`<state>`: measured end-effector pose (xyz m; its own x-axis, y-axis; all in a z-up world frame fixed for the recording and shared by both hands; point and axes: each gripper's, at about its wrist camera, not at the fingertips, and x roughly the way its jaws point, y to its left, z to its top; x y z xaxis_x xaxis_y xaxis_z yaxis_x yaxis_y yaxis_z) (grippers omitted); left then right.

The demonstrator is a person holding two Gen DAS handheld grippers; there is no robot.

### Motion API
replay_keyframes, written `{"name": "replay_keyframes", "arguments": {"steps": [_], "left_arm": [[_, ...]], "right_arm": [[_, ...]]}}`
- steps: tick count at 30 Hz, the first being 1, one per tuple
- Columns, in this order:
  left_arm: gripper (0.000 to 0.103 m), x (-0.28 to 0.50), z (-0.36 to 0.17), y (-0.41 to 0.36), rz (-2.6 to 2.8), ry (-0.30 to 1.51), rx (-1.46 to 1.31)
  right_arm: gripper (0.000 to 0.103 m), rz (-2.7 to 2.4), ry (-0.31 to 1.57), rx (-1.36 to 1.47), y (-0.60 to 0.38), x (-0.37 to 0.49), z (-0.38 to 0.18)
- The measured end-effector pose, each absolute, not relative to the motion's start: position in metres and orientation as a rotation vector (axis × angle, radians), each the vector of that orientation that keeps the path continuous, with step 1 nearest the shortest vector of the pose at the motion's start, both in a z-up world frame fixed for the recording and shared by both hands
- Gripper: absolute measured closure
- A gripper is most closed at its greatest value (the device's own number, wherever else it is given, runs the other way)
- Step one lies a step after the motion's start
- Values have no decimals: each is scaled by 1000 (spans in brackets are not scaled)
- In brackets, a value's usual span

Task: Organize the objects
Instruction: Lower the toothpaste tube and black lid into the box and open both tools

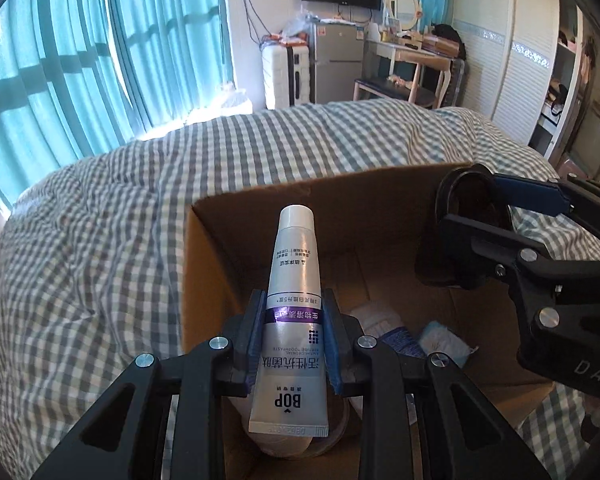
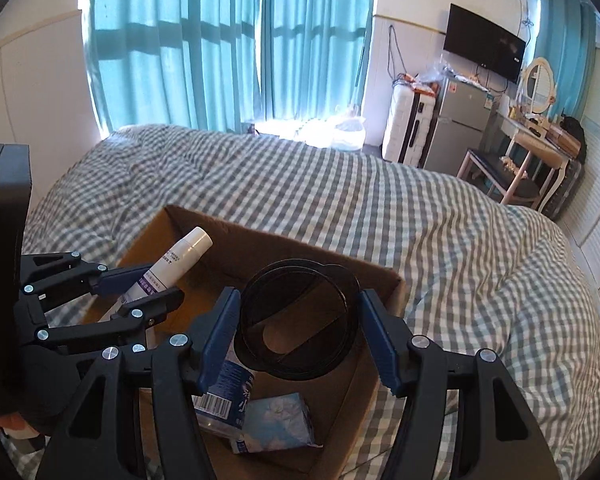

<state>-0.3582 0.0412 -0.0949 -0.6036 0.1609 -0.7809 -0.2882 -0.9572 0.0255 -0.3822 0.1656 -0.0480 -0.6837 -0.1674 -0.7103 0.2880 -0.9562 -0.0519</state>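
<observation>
An open cardboard box (image 1: 212, 256) sits on a checked bed; it also shows in the right wrist view (image 2: 260, 244). My left gripper (image 1: 294, 344) is shut on a white toothpaste tube (image 1: 294, 280), cap pointing away, held over the box. The tube and left gripper show in the right wrist view (image 2: 172, 264) at the left. My right gripper (image 2: 300, 336) is shut on a round black lid (image 2: 300, 320), held over the box's right side. The lid appears in the left wrist view (image 1: 468, 204) at the right.
Inside the box lie a blue-and-white tissue pack (image 2: 276, 420), a labelled packet (image 2: 224, 392) and a pale round container (image 1: 288, 444). The checked bedcover (image 2: 420, 220) surrounds the box. Teal curtains, a suitcase, a fridge and a dressing table stand beyond the bed.
</observation>
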Motion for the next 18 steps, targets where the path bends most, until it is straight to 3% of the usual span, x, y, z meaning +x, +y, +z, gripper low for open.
{"name": "replay_keyframes", "arguments": {"steps": [10, 13, 14, 16, 18], "left_arm": [[76, -354, -107, 46, 2600, 244, -1229], [72, -348, -107, 45, 2604, 246, -1218], [69, -349, -106, 45, 2603, 239, -1219], [42, -345, -101, 43, 2612, 221, -1217], [28, -338, -94, 40, 2628, 213, -1186]], "right_arm": [[42, -2655, 239, 1133, 164, -381, -65], [41, -2674, 204, 1096, 166, -376, -60], [41, -2684, 191, 1085, 168, -375, -58], [38, -2700, 173, 1066, 168, -372, -53], [31, -2712, 150, 1044, 171, -365, -46]]}}
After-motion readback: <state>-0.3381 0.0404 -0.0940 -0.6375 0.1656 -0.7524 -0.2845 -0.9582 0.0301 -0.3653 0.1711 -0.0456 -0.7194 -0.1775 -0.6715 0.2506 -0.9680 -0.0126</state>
